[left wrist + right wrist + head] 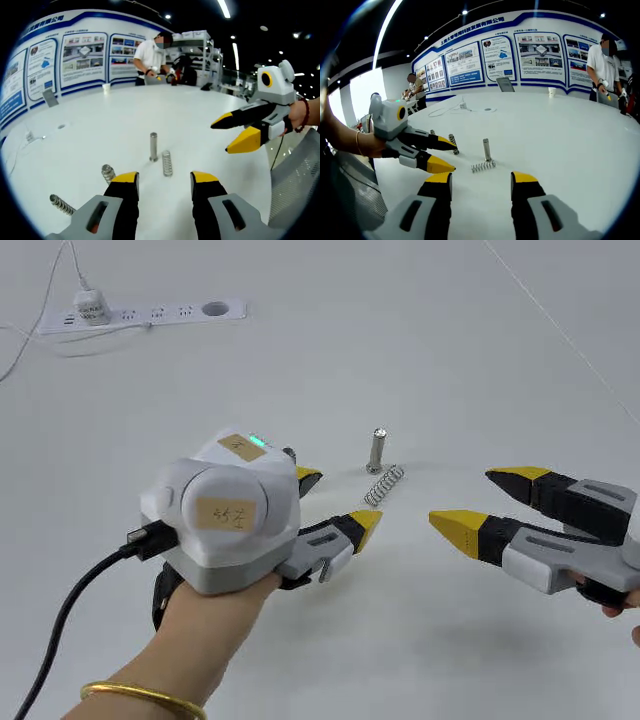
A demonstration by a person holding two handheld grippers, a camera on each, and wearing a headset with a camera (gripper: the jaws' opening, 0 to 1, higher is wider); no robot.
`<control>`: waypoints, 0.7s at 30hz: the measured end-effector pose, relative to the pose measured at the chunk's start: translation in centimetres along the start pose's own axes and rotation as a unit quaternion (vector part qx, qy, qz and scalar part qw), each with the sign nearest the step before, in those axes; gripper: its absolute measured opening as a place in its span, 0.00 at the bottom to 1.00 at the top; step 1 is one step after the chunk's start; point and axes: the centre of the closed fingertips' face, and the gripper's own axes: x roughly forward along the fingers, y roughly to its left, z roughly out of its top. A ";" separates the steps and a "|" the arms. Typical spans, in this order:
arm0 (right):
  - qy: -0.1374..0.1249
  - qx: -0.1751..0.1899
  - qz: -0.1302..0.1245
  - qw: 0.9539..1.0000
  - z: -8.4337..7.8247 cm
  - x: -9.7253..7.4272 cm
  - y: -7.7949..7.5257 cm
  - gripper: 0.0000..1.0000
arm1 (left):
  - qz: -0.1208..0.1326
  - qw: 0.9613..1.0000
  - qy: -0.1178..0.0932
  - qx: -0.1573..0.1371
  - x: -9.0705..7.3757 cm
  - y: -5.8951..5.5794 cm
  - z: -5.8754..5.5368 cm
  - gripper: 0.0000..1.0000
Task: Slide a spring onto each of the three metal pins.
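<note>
A bare metal pin (377,450) stands upright on the white table (420,350). A loose spring (384,485) lies on its side just in front of the pin. My left gripper (338,498) is open and empty, its tips to the left of the spring. My right gripper (467,497) is open and empty to the spring's right. In the left gripper view the bare pin (153,146) and the spring (167,163) lie ahead of the open jaws. Two pins wearing springs (108,173) (61,204) stand to the left. The right gripper view has the pin (487,149) and spring (483,166).
A white power strip (140,315) with a plug and cords lies at the table's far left. A black cable (70,610) trails from my left gripper. A person (150,57) works at the far end of the table. A chair back (295,185) stands at the right.
</note>
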 end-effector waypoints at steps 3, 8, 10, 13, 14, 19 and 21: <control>0.003 -0.005 -0.002 1.000 -0.1 0.0 -0.1 0.49 | -0.002 1.000 0.001 0.000 0.7 0.0 -0.1 0.41; 0.001 0.000 -0.005 1.000 0.0 -0.1 -0.4 0.50 | 0.000 1.000 0.003 -0.008 1.7 -0.1 -0.2 0.39; 0.002 0.003 -0.007 1.000 0.0 -0.1 -0.6 0.50 | 0.000 1.000 0.002 -0.010 2.1 -0.3 -0.3 0.37; 0.001 0.004 -0.008 1.000 0.1 -0.1 -0.8 0.50 | -0.001 1.000 0.003 -0.014 2.7 -0.5 -0.5 0.34; 0.000 0.005 -0.008 1.000 0.1 -0.1 -0.8 0.50 | -0.001 1.000 0.004 -0.015 2.9 -0.6 -0.6 0.33; -0.002 0.017 -0.016 1.000 0.0 0.0 -1.2 0.50 | -0.004 1.000 0.008 -0.030 3.7 -0.6 -0.9 0.29; -0.001 0.022 -0.016 1.000 -0.1 0.1 -1.2 0.50 | -0.003 0.999 0.011 -0.030 4.0 -0.5 -1.1 0.28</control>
